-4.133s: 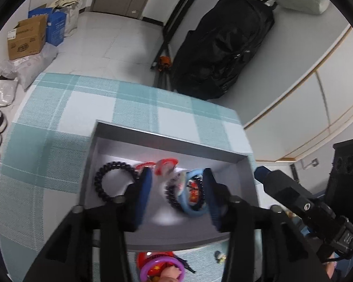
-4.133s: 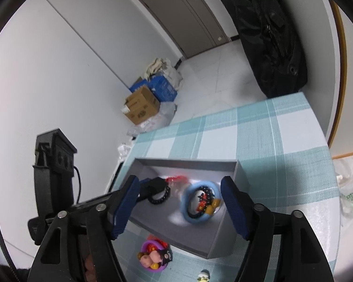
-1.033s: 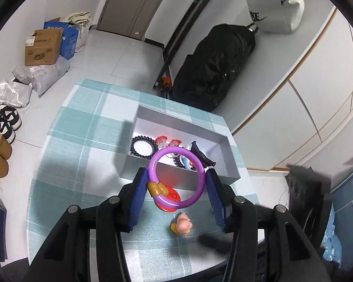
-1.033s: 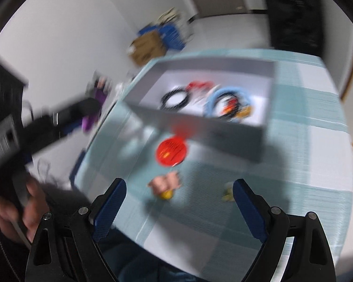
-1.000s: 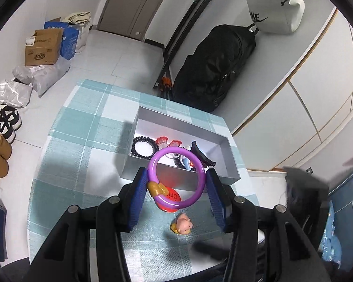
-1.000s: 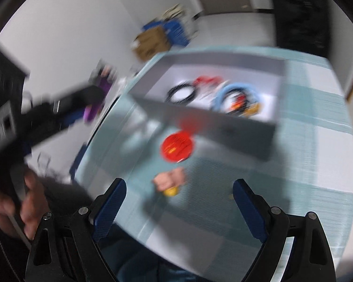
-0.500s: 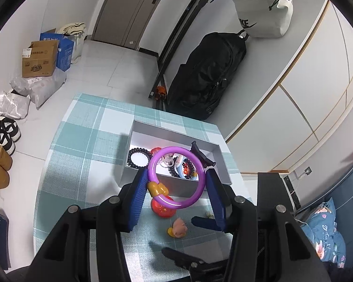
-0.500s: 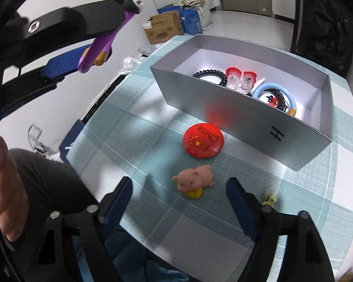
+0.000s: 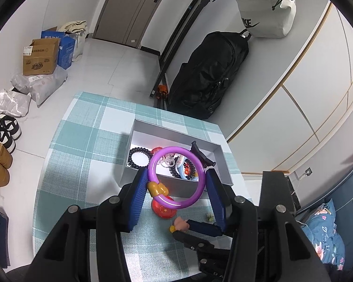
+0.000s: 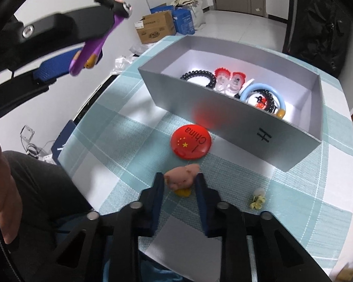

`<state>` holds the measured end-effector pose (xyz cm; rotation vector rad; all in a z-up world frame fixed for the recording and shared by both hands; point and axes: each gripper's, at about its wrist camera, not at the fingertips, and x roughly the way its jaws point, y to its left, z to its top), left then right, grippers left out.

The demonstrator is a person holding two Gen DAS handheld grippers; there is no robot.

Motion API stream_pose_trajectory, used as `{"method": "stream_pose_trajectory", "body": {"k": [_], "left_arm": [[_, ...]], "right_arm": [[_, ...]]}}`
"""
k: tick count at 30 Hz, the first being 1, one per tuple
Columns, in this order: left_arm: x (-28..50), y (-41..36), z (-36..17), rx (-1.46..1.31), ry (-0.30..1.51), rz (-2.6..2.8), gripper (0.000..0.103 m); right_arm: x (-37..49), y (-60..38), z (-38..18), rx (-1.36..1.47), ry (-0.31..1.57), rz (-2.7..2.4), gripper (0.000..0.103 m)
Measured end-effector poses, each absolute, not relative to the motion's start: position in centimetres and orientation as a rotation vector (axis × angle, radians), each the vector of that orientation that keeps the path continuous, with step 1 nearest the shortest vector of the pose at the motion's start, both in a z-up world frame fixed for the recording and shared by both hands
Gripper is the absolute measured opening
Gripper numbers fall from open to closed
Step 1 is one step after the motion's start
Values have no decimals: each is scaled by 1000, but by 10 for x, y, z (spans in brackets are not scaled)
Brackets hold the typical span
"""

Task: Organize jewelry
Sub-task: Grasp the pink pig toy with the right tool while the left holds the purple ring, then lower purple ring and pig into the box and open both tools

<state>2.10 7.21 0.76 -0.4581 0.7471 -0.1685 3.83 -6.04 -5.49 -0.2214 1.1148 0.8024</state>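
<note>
My left gripper [image 9: 176,183] is shut on a purple bracelet [image 9: 195,197] with a yellow charm and a black figure, held high above the table. The bracelet also shows in the right wrist view [image 10: 89,47]. A grey box [image 10: 223,115] holds a black coil band [image 10: 197,76], red-white charms [image 10: 228,81] and a blue bracelet [image 10: 263,94]. My right gripper [image 10: 180,183] is low on the table, its jaws closed around a pink pig charm [image 10: 181,178]. A red China badge [image 10: 191,141] lies between the pig and the box.
A small pale flower charm [image 10: 257,199] lies on the checked tablecloth [image 10: 120,141] right of the pig. The person's hand and leg are at the left in the right wrist view. Black bag [image 9: 209,82], cardboard boxes [image 9: 41,56] and shoes are on the floor.
My left gripper has lifted the purple bracelet from the table to well above it. My right gripper has come down from open above the table and closed around the pink pig.
</note>
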Motion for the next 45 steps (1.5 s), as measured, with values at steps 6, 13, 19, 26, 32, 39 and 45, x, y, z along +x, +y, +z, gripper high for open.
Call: {"method": "stream_pose_trajectory", "body": {"k": [6,13,19,26,32,39,45], "left_arm": [[24,71,7,-458,749,-166,44],[26,68,6,-465,742,-180,44],[35,68,4,-525,729,-217,44],[46,66,0,-554,733,-235,44],[58,63,-12,-577,758,-254,44],[72,53,-13,-547,771,-246,44],[83,50,-16,-550,794,-239,44]], "right_arm": [[42,-68,-51,-177,1123,795,24],[45,-82,-35,-97,1084,835,24],[50,-90,-16,-40,1003,841,24],[62,-112,3,51,928,830,24],[65,-123,18,83,855,838,24],[87,-135,3,152,900,788,24],[98,-138,6,154,867,792,24]]}}
